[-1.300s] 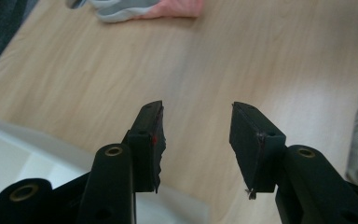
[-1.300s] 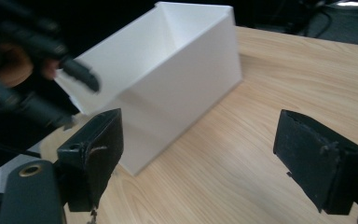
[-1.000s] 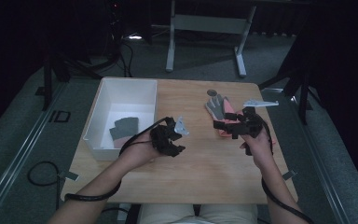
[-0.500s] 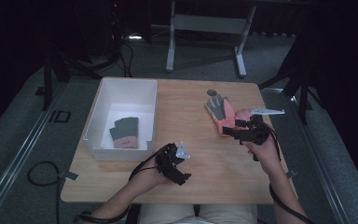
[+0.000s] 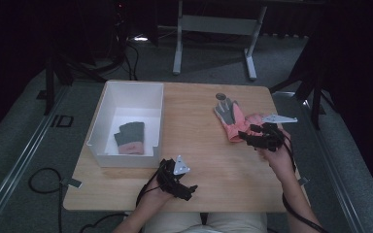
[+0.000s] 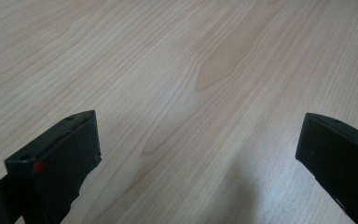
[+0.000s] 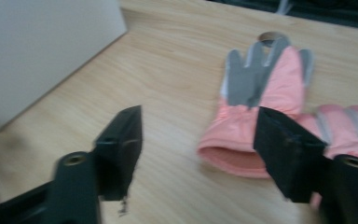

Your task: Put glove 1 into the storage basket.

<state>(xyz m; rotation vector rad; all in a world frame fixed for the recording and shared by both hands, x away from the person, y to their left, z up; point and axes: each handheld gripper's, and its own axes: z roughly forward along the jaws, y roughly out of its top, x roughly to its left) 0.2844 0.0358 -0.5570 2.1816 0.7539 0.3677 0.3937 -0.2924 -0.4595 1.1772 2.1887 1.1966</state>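
A pink glove with grey fingers (image 5: 229, 118) (image 7: 256, 95) lies flat on the right part of the wooden table (image 5: 194, 126), cuff toward me. A second pink glove (image 7: 349, 122) lies beside it, partly behind my right jaw. My right gripper (image 5: 246, 136) (image 7: 198, 126) hovers just short of the first glove's cuff, jaws wide apart and nothing between them. Another grey and pink glove (image 5: 129, 138) rests folded in the white bin (image 5: 108, 103). Near the table's front edge my left gripper (image 5: 186, 190) (image 6: 196, 135) stands open over bare wood.
The white bin's wall (image 7: 42, 46) stands close on the left in the right gripper view. A small round hole (image 5: 220, 96) marks the table just beyond the glove's fingers. Dark floor, cables and a metal stand (image 5: 213, 24) surround the table.
My left gripper has drawn back from the middle of the table to its front edge. My right gripper has shifted slightly toward me and stays by the pink glove's cuff.
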